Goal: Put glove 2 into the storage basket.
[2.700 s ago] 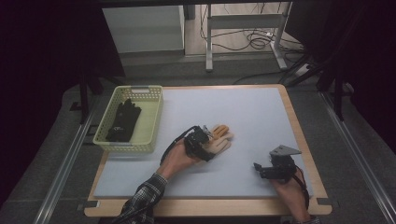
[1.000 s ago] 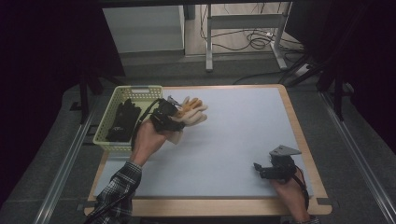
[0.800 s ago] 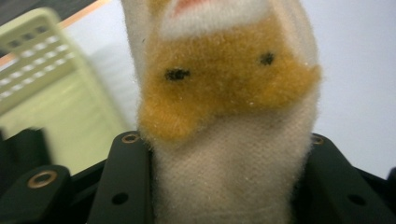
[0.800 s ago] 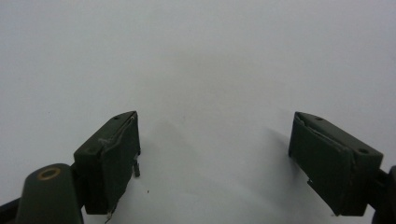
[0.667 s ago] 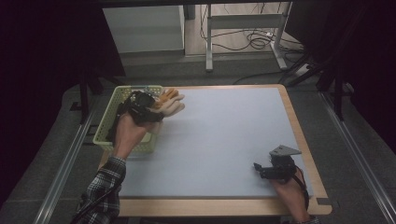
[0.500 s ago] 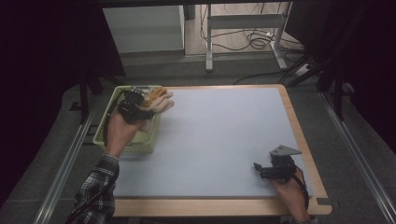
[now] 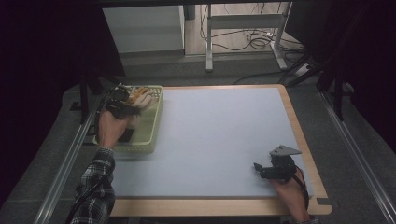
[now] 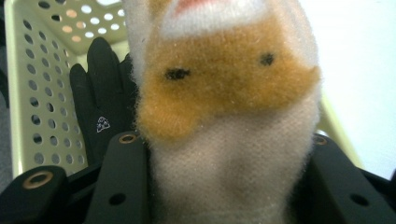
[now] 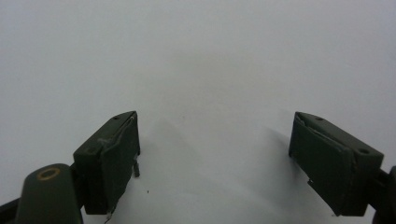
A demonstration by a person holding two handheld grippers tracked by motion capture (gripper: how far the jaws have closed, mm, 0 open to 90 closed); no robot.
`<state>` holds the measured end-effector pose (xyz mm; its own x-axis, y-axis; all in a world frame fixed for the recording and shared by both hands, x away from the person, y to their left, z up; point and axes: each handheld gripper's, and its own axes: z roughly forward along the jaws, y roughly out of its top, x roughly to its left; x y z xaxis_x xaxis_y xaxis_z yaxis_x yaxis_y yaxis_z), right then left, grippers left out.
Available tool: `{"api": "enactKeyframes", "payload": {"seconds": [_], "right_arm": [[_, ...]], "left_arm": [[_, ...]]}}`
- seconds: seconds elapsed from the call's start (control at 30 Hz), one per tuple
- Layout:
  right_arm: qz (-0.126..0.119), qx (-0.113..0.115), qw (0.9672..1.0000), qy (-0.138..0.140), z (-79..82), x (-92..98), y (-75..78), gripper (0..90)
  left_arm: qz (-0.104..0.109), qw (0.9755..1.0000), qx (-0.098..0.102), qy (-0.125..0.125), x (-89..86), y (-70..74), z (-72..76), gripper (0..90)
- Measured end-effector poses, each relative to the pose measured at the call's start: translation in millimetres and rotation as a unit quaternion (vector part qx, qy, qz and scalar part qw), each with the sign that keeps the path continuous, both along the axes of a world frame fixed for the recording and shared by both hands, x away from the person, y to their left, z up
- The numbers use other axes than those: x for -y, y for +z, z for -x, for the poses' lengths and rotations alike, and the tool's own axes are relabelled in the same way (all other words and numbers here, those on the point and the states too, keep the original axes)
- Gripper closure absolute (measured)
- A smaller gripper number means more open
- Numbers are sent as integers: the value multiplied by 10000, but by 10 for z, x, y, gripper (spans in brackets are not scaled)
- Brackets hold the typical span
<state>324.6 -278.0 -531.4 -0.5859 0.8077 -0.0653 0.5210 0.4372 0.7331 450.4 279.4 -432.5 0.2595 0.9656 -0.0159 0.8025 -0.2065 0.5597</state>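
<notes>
A fluffy white and orange-brown glove (image 7: 141,97) hangs over the far end of the pale green basket (image 7: 156,122) at the table's left edge. My left gripper (image 7: 125,101) is shut on it. In the left gripper view the glove (image 8: 224,88) is close up with two dark eye marks, and the black jaws of the left gripper (image 8: 224,149) press on its white cuff from both sides. A black glove (image 8: 100,102) lies in the basket (image 8: 32,79) below. My right gripper (image 7: 259,169) rests near the table's front right, and in its own view the right gripper (image 9: 215,144) stands open with nothing between the jaws.
The pale blue mat (image 7: 219,135) covers the wooden table (image 7: 299,126). Dark floor and metal rails run along both sides, and a desk frame with cables stands beyond the far edge.
My left hand has carried the fluffy glove from the middle of the mat leftwards and away to above the basket. The right gripper has stayed where it was.
</notes>
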Motion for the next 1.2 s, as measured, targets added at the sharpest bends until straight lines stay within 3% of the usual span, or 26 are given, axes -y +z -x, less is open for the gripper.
{"api": "enactKeyframes", "payload": {"seconds": [0.2,0.33,0.5,0.63,0.7,0.83,0.87,0.9,1.0,1.13,1.2], "right_arm": [[0,4,10000,1,1,0,0,161],[-3,1,10000,2,0,1,0,161],[-5,0,10000,3,0,1,0,161],[-2,7,10000,4,2,-1,0,161],[-6,3,10000,3,1,0,0,160],[-6,4,10000,5,2,0,0,161],[-4,3,10000,6,1,1,0,161],[-9,-4,10000,7,-1,2,0,161],[-3,1,10000,7,1,1,0,161],[-1,12,10000,7,2,-1,-1,161],[0,14,10000,9,2,-1,-1,160]], "left_arm": [[-56,9995,-267,145,2,-199,-179,543],[-78,9990,-433,49,87,-352,-259,539],[-274,9977,-624,-68,245,-499,-361,536],[-73,9944,-1026,-261,330,-640,-439,481],[-145,9926,-1165,-300,345,-703,-460,413],[-142,9925,-1205,-157,296,-742,-465,273],[-216,9925,-1193,-147,282,-736,-454,273],[-211,9928,-1177,-105,274,-719,-440,210],[-31,9941,-1079,-112,262,-662,-410,114],[-148,9968,-706,-342,288,-364,-289,112],[-80,9981,-523,-315,259,-241,-249,135]]}}
